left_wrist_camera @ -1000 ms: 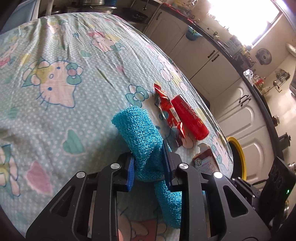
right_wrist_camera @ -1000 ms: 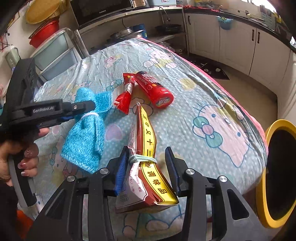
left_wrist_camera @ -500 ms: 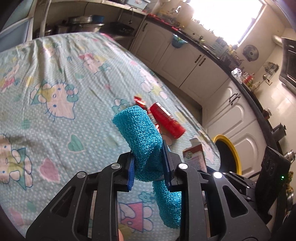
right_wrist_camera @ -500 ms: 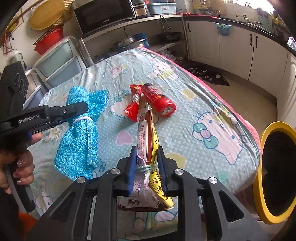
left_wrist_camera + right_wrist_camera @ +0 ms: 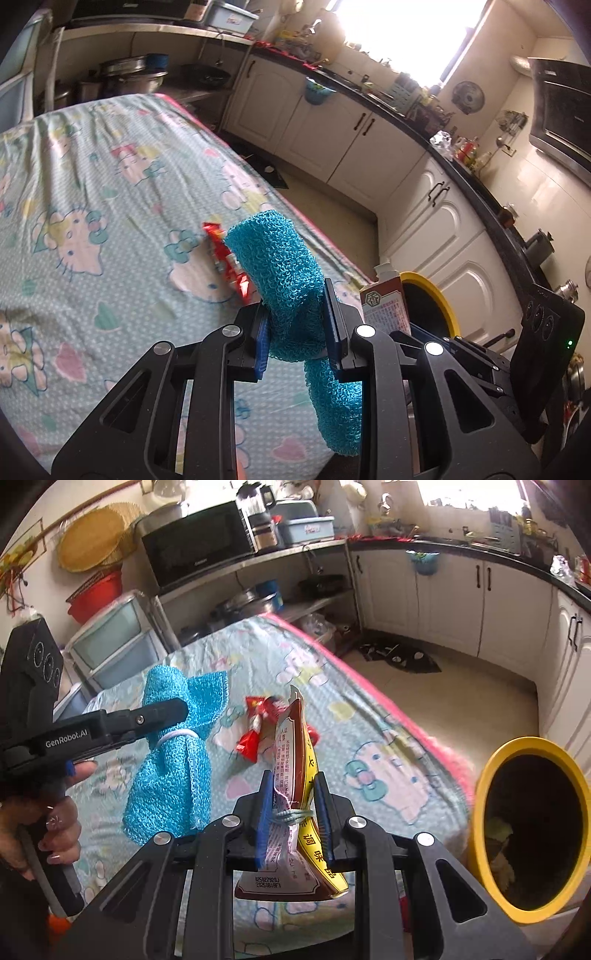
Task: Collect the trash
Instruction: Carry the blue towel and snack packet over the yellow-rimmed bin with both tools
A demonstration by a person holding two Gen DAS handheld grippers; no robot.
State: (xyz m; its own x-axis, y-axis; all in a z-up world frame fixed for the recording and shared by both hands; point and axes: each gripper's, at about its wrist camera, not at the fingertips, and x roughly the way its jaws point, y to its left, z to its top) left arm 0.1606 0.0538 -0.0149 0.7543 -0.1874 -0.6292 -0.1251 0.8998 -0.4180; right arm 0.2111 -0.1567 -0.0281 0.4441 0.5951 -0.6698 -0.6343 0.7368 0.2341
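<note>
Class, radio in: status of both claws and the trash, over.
Left claw shut on cloth. Right claw shut on packet. Bin open at right. Red wrapper on table.

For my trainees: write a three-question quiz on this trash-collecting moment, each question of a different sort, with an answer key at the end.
1. True or false: the right hand-held gripper is shut on a brown and yellow seasoning packet.
2. Multiple choice: what does the left hand-held gripper hold? A) a red wrapper B) a blue knitted cloth C) nothing
3. Fill in: the yellow-rimmed bin stands on the floor beside the ____ edge of the Hello Kitty sheet, seen from the right wrist.

Key: 1 true. 2 B. 3 right; the red wrapper lies on the sheet, held by neither gripper.
</note>
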